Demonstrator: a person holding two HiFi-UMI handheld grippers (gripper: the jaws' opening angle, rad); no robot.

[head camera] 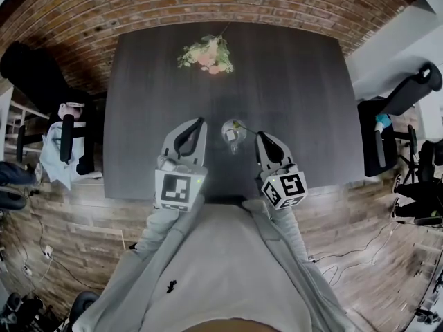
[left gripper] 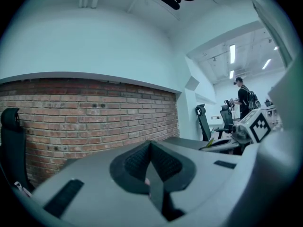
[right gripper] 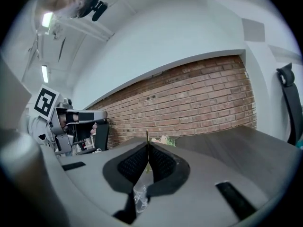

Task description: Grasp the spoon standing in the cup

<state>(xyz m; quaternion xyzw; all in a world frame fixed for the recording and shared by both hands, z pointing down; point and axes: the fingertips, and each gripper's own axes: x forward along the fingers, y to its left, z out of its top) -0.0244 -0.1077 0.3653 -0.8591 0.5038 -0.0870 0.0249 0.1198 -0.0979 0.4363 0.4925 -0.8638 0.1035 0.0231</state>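
Looking down, we see a dark table (head camera: 297, 81) with a clear glass cup (head camera: 232, 137) close to its near edge, about midway between left and right. The spoon (head camera: 244, 127) stands in that cup, its thin yellow-green handle tilted out to the right. Our right gripper (head camera: 261, 138) sits just right of the cup, and its fingers (right gripper: 135, 162) are closed together on the spoon's handle. In the right gripper view the handle runs up between the two dark pads and pokes out above their tips, with the cup showing below them. Our left gripper (head camera: 200, 123) hovers just left of the cup, not touching it; its fingers (left gripper: 137, 162) are pressed together and hold nothing. A bunch of pale pink flowers (head camera: 206, 54) lies at the far side of the table, well apart from the cup. A brick wall (head camera: 173, 5) runs beyond the far edge, and a black office chair (head camera: 405, 92) stands off the right side.
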